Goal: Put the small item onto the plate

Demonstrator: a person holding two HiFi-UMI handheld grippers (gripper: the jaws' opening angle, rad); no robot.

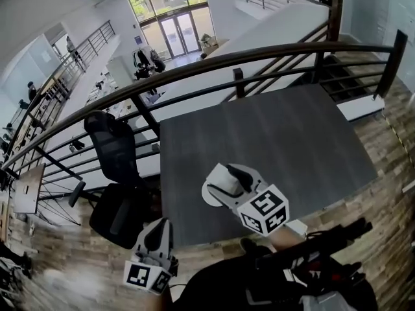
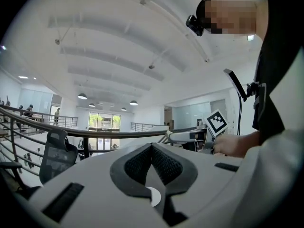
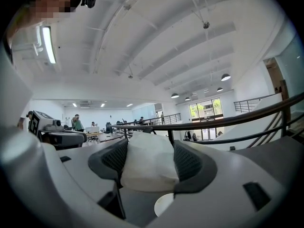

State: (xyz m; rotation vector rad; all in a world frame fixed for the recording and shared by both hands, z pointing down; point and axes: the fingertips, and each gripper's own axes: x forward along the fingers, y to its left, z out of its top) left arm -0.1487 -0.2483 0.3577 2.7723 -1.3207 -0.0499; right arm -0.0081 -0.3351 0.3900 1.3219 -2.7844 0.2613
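Your right gripper (image 3: 148, 148) holds the white crumpled wad (image 3: 147, 170) in wide-set jaws, with the plate (image 3: 164, 204) at 6 o'clock below; your left gripper (image 2: 152, 148) is closed and empty. Release off-centre and the light wad may cling to a pad or tumble past the rim

Matt grey table (image 1: 305, 141); the white item (image 3: 148, 161) looks like soft paper.
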